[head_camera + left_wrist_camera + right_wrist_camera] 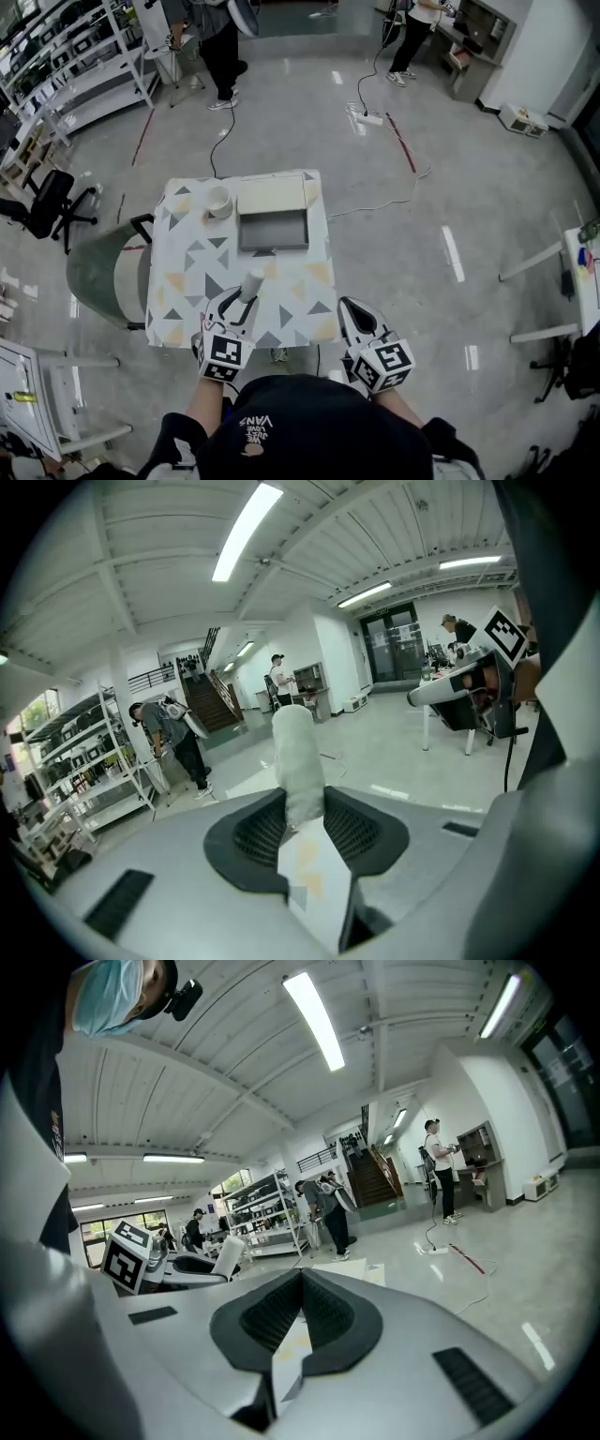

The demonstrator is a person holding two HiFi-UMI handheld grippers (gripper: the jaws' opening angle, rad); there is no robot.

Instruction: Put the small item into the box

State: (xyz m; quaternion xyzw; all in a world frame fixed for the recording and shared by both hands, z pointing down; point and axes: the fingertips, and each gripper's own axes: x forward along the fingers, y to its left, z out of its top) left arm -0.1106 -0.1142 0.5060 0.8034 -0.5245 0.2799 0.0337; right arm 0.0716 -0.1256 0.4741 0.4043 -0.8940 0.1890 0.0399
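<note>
The small item is a white cylinder [253,281], standing up out of my left gripper [246,298] over the near part of the patterned table [187,272]. In the left gripper view the cylinder [298,757] sits between the black pads [258,832], and my left gripper [302,803] is shut on it. The open grey box [272,230] lies farther back on the table, empty, well beyond the item. My right gripper [349,307] hovers at the table's near right corner. Its jaws [302,1279] meet with nothing between them. From there the held cylinder [228,1255] shows at the left.
A cream box lid [270,195] lies just behind the box, and a white cup [219,201] stands to its left. A green chair [103,272] stands at the table's left side. A cable [384,202] runs over the floor on the right. People stand far back.
</note>
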